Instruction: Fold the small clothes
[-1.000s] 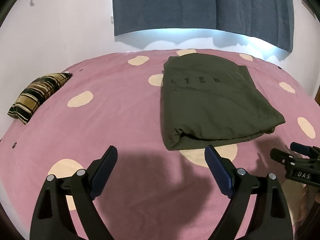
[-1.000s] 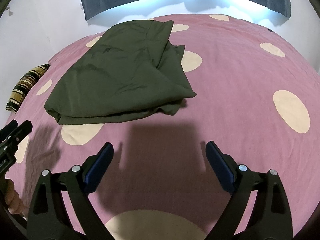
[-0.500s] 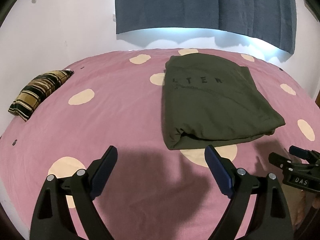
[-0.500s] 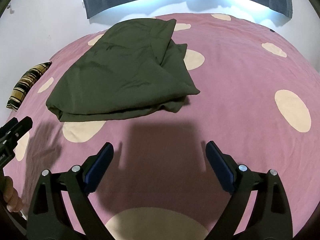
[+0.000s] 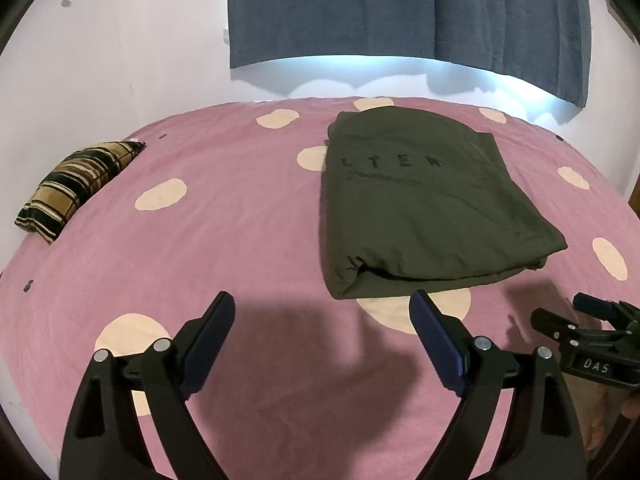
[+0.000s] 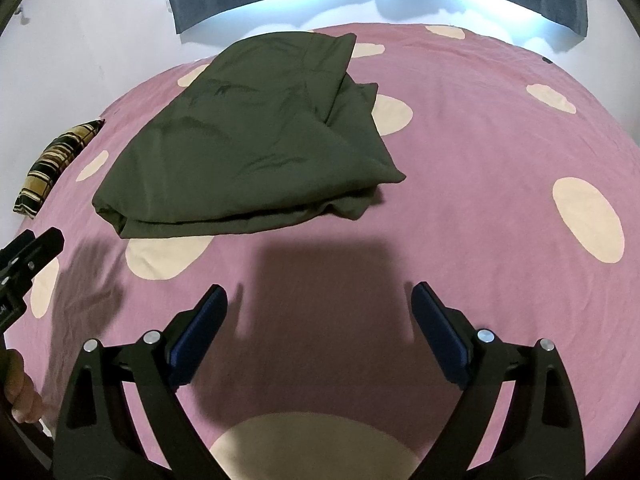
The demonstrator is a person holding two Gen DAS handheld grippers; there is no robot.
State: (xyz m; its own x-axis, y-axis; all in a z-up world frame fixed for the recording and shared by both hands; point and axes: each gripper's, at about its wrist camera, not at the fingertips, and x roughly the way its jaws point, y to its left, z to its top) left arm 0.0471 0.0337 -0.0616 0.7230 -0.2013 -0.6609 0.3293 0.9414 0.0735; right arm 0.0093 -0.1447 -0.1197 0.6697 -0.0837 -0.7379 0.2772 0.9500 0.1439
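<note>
A dark olive green garment [image 5: 420, 204] lies folded in a thick rectangle on the pink bedsheet [image 5: 224, 248], with faint dark letters on top. In the right wrist view the same garment [image 6: 256, 152] shows its layered edges and a loose corner at its right. My left gripper [image 5: 322, 310] hovers open just short of the garment's near edge, nothing between its blue pads. My right gripper [image 6: 318, 300] is open too, over bare sheet in front of the garment. The right gripper [image 5: 588, 336] also appears at the left view's right edge.
The pink sheet [image 6: 480, 160] carries several cream dots. A striped brown and black cushion [image 5: 76, 188] lies at the bed's far left edge. A white wall and a dark blue curtain [image 5: 400, 12] stand behind the bed. A hand [image 6: 20, 392] shows at the lower left.
</note>
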